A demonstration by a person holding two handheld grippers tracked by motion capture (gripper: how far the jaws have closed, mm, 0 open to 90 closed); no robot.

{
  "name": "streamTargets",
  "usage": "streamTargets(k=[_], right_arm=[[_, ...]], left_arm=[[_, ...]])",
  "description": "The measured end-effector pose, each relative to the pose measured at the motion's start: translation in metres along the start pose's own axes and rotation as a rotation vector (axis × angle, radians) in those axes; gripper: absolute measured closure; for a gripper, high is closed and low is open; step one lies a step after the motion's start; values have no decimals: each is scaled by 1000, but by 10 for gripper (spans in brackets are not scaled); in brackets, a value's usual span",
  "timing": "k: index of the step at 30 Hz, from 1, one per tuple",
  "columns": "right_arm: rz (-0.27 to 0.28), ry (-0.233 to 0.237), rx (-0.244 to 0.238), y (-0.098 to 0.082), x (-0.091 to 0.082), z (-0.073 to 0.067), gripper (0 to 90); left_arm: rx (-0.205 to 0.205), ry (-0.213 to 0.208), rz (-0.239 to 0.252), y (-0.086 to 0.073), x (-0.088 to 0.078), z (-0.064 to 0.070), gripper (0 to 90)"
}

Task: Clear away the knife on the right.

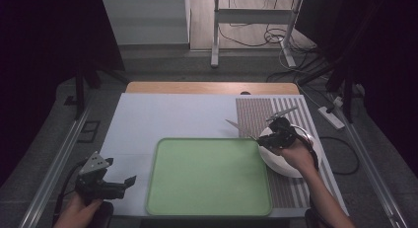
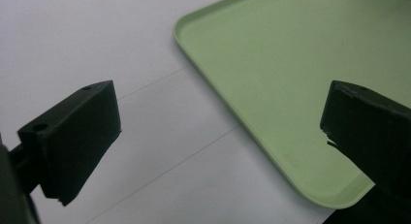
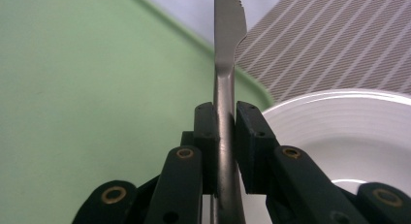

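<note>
One knife, clamped and pointing toward the tray

One slim steel table knife [image 3: 225, 64] sits pinched between the closed jaws of the right gripper [image 1: 277, 132], its long axis running straight out ahead, blade tip over the far right corner of the pale green plastic tray [image 1: 207, 176]. That gripper hangs above the white ribbed plate [image 1: 296, 164] on the striped mat [image 1: 256, 114]; the tray lies to its left. Far nearer the tray's left edge, the left gripper [image 1: 129, 181] rests wide open, holding nothing

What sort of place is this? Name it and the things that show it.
Probably a lab recording bench laid as a mock dining spot: a green tray, a white plate on a striped mat, with loose cables on the floor behind.
</note>
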State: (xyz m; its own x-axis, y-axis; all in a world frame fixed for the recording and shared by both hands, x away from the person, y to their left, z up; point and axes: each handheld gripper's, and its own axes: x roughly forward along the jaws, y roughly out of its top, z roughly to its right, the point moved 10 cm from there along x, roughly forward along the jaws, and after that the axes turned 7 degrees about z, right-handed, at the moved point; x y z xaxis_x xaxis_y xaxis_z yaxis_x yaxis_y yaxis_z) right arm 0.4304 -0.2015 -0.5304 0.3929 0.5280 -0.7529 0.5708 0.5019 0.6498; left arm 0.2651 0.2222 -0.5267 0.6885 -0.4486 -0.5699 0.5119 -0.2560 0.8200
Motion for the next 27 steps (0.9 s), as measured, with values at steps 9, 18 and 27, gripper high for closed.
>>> streamTargets(k=[9, 18, 27], right_arm=[[-33, 18, -52, -18, 4, -38, 804], [-83, 46, -94, -38, 12, -74, 804], [-222, 92, -148, -68, 28, -98, 797]], left_arm=[[1, 1, -1, 0, 0, 0, 10], [6, 3, -2, 0, 0, 0, 10], [5, 3, -3, 0, 0, 0, 9]])
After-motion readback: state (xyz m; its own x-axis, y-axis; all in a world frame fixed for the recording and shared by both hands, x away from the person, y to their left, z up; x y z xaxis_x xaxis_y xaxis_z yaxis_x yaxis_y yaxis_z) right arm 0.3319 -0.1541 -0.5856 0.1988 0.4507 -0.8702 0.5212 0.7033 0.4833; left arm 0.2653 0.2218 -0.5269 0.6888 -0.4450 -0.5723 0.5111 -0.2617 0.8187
